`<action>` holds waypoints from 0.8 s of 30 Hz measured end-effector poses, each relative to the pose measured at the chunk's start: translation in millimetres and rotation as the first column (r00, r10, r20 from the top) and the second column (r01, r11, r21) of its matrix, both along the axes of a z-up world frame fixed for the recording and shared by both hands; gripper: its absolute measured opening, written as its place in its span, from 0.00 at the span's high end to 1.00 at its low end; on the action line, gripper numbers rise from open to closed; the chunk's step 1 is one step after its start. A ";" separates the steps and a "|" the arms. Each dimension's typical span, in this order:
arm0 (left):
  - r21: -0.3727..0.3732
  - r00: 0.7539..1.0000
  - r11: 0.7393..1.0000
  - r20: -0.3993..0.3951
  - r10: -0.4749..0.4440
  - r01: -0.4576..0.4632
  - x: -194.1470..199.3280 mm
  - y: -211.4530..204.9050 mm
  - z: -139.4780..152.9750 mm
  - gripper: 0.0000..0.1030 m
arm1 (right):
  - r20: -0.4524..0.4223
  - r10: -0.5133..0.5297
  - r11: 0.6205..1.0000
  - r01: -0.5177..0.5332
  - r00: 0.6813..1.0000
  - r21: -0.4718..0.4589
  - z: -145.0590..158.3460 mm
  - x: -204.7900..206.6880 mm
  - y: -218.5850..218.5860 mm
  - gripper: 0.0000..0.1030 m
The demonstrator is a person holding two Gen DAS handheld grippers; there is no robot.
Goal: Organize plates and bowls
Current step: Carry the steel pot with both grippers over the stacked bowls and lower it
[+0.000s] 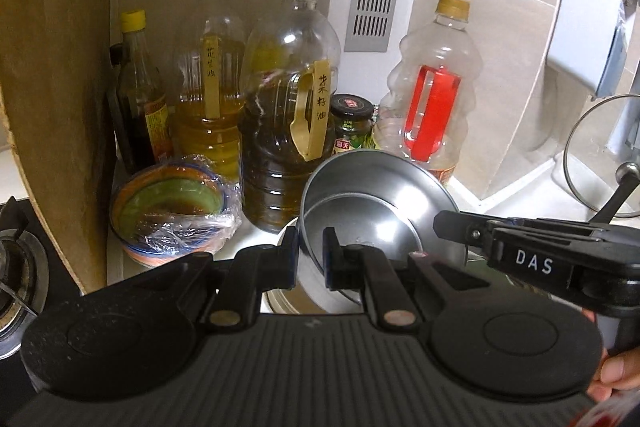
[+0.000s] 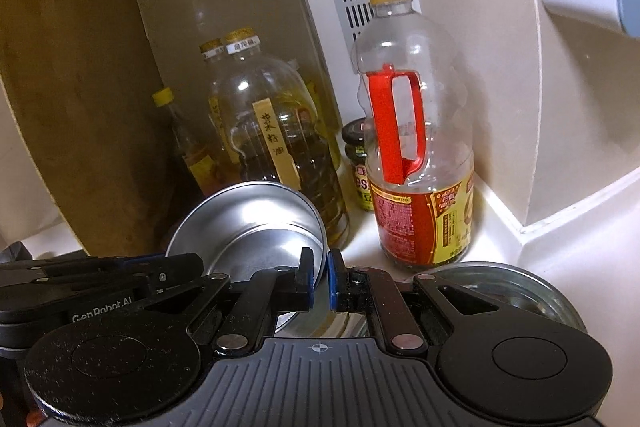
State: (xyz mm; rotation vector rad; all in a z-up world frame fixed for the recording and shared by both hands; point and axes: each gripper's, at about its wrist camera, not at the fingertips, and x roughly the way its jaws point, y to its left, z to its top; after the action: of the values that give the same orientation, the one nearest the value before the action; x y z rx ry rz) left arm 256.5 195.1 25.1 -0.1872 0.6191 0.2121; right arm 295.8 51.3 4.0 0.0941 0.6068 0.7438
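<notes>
A steel bowl (image 1: pixel 380 211) is held tilted above a stack of dishes (image 1: pixel 296 297) on the counter. My left gripper (image 1: pixel 311 255) is shut on the bowl's left rim. My right gripper (image 2: pixel 319 281) is shut on the bowl's right rim (image 2: pixel 256 227); it also shows from the side in the left wrist view (image 1: pixel 452 227). A bowl covered in plastic wrap (image 1: pixel 176 207) sits on the counter to the left. A steel plate (image 2: pixel 500 287) lies at the right, partly hidden by my right gripper.
Several oil bottles (image 1: pixel 280 131) and a jar (image 1: pixel 352 123) stand against the back wall. A red-handled bottle (image 2: pixel 412 147) stands in the corner. A wooden board (image 1: pixel 52 87) leans at the left beside a gas stove (image 1: pixel 16 267). A glass lid (image 1: pixel 604 155) stands at the right.
</notes>
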 end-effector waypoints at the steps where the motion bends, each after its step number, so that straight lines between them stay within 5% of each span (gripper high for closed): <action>1: 0.000 1.000 1.000 -0.004 0.003 -0.003 1.8 0.8 -1.6 0.90 | -0.005 0.001 1.000 -0.001 1.000 -0.001 -1.4 2.2 1.3 0.93; 24: -0.016 0.998 1.000 -0.056 0.020 -0.021 15.7 11.0 -22.7 0.90 | -0.055 0.020 1.000 -0.020 0.998 -0.001 -23.4 27.4 13.1 0.93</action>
State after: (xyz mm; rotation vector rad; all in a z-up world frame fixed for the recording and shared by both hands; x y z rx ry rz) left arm 272.2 206.1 2.4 -0.2046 0.6751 0.2328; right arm 323.3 64.4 -19.4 0.1076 0.6609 0.7625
